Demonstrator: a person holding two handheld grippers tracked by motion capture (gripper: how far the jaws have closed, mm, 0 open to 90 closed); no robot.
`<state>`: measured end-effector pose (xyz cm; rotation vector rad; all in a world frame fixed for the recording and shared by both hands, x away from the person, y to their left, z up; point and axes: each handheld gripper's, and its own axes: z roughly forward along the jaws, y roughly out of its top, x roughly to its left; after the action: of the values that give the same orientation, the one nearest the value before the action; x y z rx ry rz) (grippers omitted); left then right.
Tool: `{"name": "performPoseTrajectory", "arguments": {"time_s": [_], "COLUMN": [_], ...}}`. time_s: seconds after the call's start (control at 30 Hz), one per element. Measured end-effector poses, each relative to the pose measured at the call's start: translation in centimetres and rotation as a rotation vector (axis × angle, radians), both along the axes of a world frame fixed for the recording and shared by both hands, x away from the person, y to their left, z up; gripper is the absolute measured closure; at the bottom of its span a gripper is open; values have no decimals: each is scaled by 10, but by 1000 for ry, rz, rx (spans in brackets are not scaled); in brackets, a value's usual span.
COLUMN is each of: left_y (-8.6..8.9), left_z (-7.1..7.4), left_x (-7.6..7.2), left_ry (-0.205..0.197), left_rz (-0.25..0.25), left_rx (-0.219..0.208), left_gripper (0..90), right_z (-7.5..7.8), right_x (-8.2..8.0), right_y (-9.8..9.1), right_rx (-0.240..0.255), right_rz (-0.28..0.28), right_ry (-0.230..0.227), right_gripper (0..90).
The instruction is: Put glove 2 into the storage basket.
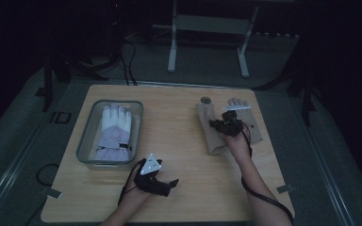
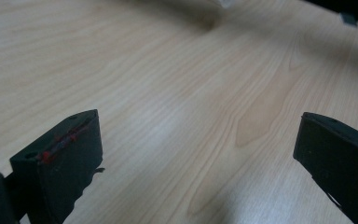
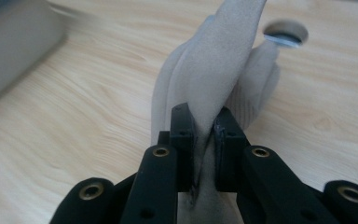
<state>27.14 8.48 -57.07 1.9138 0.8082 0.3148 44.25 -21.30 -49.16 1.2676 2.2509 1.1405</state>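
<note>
Jaws of the right gripper point(image 3: 204, 142) are clenched on a fold of the beige glove point(image 3: 214, 79), pinching its fabric so it rises between the 2 pads at the right side of the worktop point(image 1: 184, 141). Just beyond the glove lies a small round disc point(image 1: 205, 100). Well apart, the left gripper point(image 2: 196, 154) rests near the front edge, jaws wide and released over bare wood. Beside it a grey bin point(image 1: 86, 141) holds a white glove point(image 1: 115, 127).
</note>
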Motion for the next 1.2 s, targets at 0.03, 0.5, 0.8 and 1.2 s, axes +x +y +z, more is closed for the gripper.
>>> {"name": "performPoseTrajectory", "arguments": {"time_s": [0.03,0.5,0.8,1.2], "left_y": [1,0,-1,0], "left_z": [1,1,-1,-2], "left_x": [0,-8,-8,-8], "left_ry": [-7,-36,-29,-34], "left_rz": [2,-1,-14,-12], "left_rx": [-2,3,8,7], "left_gripper": [15,15,15,15], "right_z": [4,-17,-56,-62], "right_x": [-4,-52,-56,-58], "right_y": [3,44,64,62], "right_rx": [5,65,-34,-29], "right_rz": [0,-119,-130,-68], "right_ry": [-5,4,80,76], "right_gripper": [810,809,775,512]}}
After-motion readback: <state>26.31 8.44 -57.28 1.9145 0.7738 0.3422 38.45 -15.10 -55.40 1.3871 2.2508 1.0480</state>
